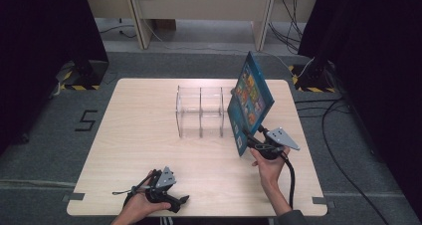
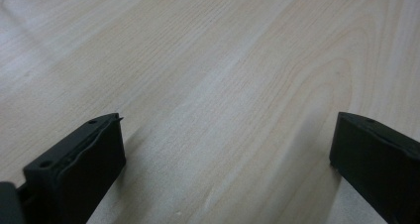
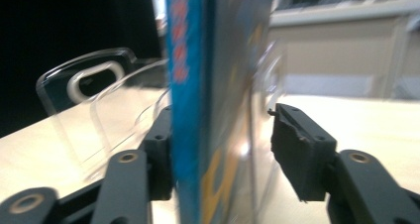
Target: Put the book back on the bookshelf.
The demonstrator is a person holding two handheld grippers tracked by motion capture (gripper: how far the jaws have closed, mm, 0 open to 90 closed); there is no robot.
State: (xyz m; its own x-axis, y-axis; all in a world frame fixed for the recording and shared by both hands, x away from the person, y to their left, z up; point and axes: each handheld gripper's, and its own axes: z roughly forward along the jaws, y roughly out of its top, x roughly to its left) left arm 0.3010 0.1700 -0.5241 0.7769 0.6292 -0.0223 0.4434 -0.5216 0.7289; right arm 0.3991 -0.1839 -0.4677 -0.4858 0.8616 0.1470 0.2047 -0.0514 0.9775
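My right hand-held gripper [image 1: 252,141] sits at the lower corner of the blue book [image 1: 250,98], which stands tilted in the right end compartment of the clear acrylic rack [image 1: 200,110] on the bench [image 1: 144,135]. Its jaws are parted — one beside the spine, the other clear of the cover. My left hand-held gripper [image 1: 185,199] rests near the bench's front edge, jaws wide apart with nothing between them.

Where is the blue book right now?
In the high view, the blue book stands tilted at the clear rack's right end, between the right gripper's open jaws.
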